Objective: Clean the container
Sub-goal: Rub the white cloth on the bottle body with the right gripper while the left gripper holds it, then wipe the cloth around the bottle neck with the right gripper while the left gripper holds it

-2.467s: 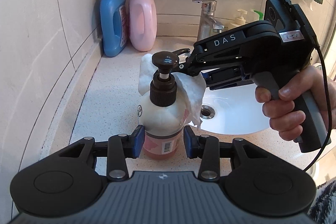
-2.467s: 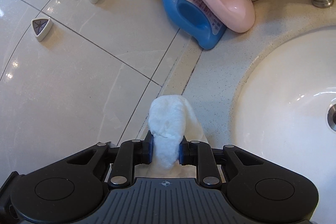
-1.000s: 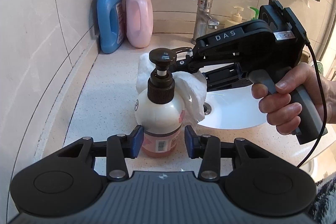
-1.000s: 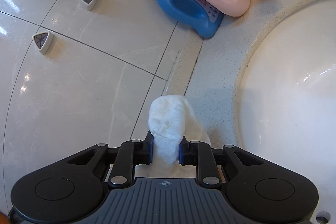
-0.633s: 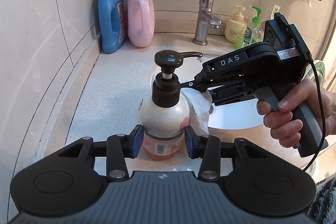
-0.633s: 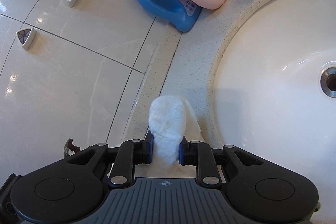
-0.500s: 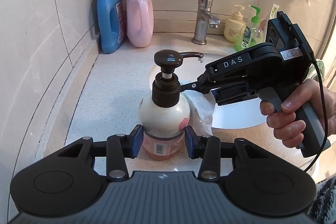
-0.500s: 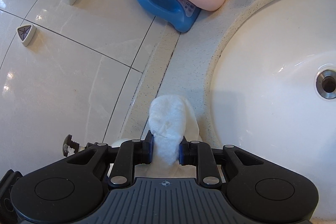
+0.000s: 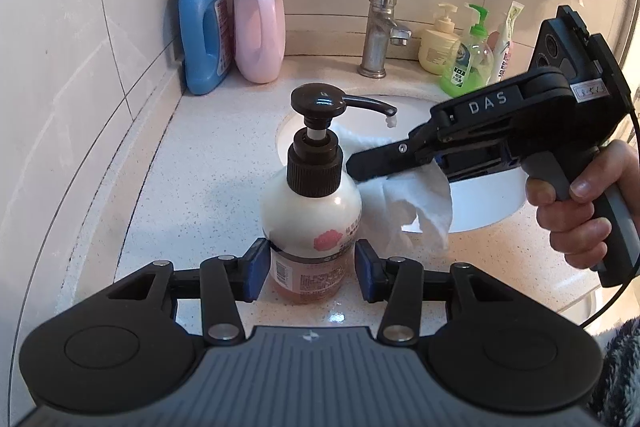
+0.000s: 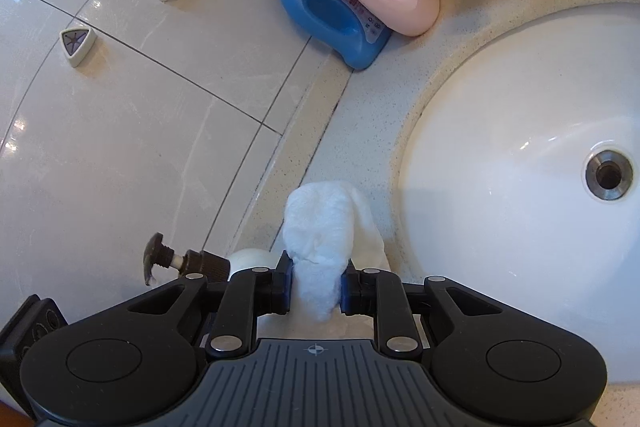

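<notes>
A white pump bottle (image 9: 310, 215) with a dark brown pump head stands upright on the speckled counter (image 9: 208, 179). My left gripper (image 9: 310, 273) is shut on its lower body. My right gripper (image 10: 316, 289) is shut on a wad of white paper towel (image 10: 320, 227). In the left wrist view the right gripper (image 9: 360, 167) holds the paper towel (image 9: 412, 203) against the bottle's right shoulder. The bottle's pump (image 10: 176, 263) shows at the lower left of the right wrist view.
A white sink basin (image 10: 500, 167) with a drain lies right of the bottle. A blue jug (image 9: 204, 23) and a pink pump bottle (image 9: 258, 23) stand in the back left corner. A faucet (image 9: 378, 27) and several small bottles (image 9: 468, 55) stand behind the basin.
My right gripper has moved the paper towel from behind the bottle's neck round to its right side and lower. The bottle and my left gripper stay in place.
</notes>
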### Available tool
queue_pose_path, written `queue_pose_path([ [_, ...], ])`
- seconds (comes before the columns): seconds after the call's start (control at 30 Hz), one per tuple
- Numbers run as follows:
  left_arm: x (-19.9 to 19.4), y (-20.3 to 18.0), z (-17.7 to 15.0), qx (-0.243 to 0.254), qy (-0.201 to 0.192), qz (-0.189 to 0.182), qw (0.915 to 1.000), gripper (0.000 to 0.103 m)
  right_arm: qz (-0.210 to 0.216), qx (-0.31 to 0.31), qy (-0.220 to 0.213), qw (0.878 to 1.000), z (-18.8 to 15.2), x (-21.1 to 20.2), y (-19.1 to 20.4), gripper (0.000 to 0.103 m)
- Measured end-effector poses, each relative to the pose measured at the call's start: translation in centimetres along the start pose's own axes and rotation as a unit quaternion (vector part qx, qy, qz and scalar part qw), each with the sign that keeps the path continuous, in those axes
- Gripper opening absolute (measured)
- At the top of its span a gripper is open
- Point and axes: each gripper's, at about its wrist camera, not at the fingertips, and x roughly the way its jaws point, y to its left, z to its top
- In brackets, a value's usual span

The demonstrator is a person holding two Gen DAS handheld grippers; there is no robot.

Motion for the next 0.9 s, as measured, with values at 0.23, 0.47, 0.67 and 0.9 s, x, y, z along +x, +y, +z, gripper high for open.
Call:
queue_pose_path([
  [0.23, -0.4, -0.1, 0.1, -0.001, -0.003, 0.001, 1.0000, 0.052, 0.055, -0.010, -0.014, 0.998, 2.6, 0.2, 0.6, 0.024],
  [0.47, -0.6, -0.1, 0.3, 0.000, -0.001, 0.006, 1.0000, 0.049, 0.077, -0.040, 0.037, 0.996, 2.8, 3.4, 1.0, 0.024],
  [0.67, -0.8, -0.2, 0.3, -0.002, -0.002, 0.011, 0.9999, 0.048, 0.058, -0.038, 0.032, 0.997, 2.3, 4.0, 0.8, 0.024],
  [0.9, -1.1, -0.2, 0.0, -0.005, -0.001, 0.012, 0.9999, 0.048, 0.007, -0.042, 0.050, 0.998, 1.5, 4.9, -0.2, 0.024],
])
